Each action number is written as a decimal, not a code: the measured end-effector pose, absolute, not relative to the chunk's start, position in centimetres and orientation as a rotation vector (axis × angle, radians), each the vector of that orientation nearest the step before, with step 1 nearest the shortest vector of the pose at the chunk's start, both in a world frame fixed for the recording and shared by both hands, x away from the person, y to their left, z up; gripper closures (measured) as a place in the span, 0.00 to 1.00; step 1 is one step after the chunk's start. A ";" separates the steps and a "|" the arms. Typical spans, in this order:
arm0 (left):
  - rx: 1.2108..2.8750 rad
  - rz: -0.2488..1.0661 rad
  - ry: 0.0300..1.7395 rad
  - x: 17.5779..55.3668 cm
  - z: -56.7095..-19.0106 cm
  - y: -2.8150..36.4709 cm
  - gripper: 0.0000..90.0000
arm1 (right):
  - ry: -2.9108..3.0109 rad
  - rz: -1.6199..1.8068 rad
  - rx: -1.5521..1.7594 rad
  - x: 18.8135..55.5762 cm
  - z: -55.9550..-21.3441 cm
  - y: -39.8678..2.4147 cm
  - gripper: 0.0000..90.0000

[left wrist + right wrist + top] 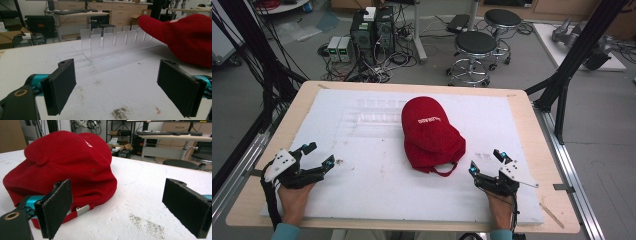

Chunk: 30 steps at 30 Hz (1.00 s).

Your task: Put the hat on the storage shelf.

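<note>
A red baseball cap (431, 133) lies in the middle of the white foam mat (362, 175), brim pointing away from me, back strap toward me. Its brim and crown (185, 37) rise at the upper right of the left gripper view. The cap (65, 167) is close in the right gripper view, its strap buckle beside the near jaw. My left gripper (318, 156) rests open at the mat's front left with nothing between its jaws. My right gripper (486, 161) rests open at the front right, just right of the cap's strap.
A clear acrylic slotted rack (112, 40) stands on the mat behind the cap's left side, faint in the high view (377, 112). The wooden table edge (252, 200) frames the mat. Stools (474, 50), computers and cables sit on the floor beyond.
</note>
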<state>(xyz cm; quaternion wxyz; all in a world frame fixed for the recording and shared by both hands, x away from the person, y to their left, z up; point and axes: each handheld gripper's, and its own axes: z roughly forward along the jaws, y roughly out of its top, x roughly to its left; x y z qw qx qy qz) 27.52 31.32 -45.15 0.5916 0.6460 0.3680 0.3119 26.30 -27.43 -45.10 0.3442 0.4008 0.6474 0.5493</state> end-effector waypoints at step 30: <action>1.504 0.714 0.880 27.7 -45.1 31.4 0.18 | 1.660 1.417 1.147 26.6 -44.7 -27.1 0.09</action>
